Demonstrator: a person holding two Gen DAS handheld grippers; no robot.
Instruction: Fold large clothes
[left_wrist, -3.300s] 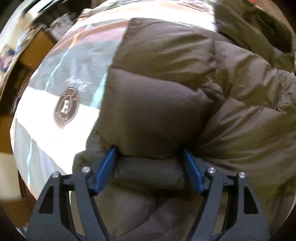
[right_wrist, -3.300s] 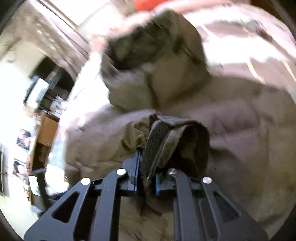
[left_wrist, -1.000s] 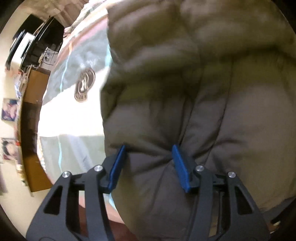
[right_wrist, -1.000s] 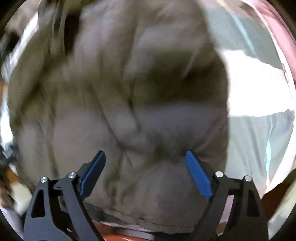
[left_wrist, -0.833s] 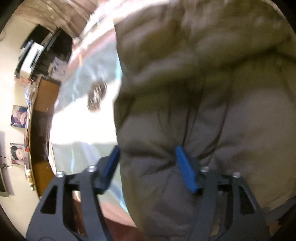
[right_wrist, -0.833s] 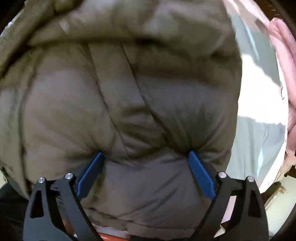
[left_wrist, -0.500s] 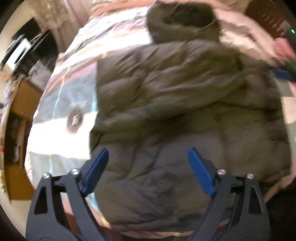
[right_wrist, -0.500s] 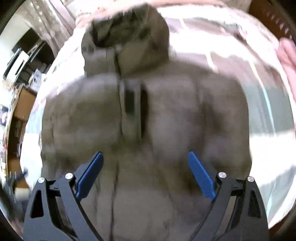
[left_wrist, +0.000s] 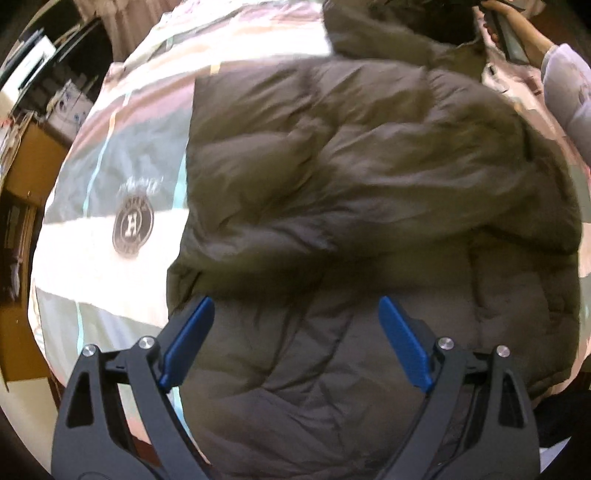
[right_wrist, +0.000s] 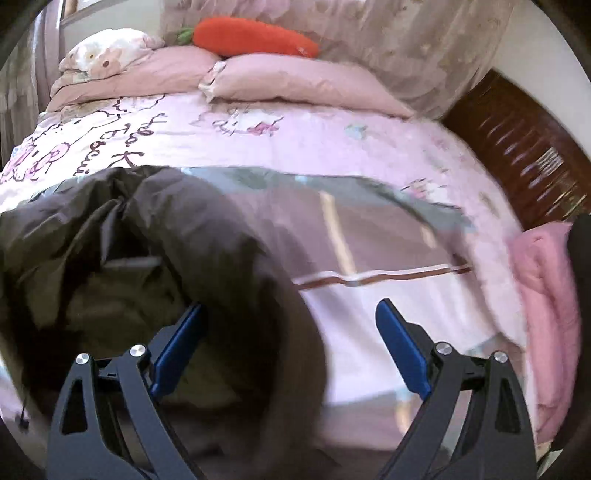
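Observation:
A large olive-brown puffer jacket (left_wrist: 351, 206) lies spread on the bed, its hood (left_wrist: 399, 26) at the far end. My left gripper (left_wrist: 295, 332) is open and empty, held above the jacket's lower part. In the right wrist view the jacket's hood end (right_wrist: 155, 258) fills the lower left. My right gripper (right_wrist: 290, 332) is open and empty above the jacket's edge and the bedspread (right_wrist: 369, 302).
The bedspread has a round "H" logo (left_wrist: 132, 224) left of the jacket. Pink pillows (right_wrist: 295, 81), an orange carrot plush (right_wrist: 255, 37) and a white plush (right_wrist: 107, 48) lie at the bed's head. A pink folded garment (right_wrist: 546, 314) lies right. Wooden furniture (left_wrist: 22, 173) stands left.
Both grippers let go of the jacket and lifted away from it. The right gripper swung toward the hood end and the pillows. The jacket now lies flat.

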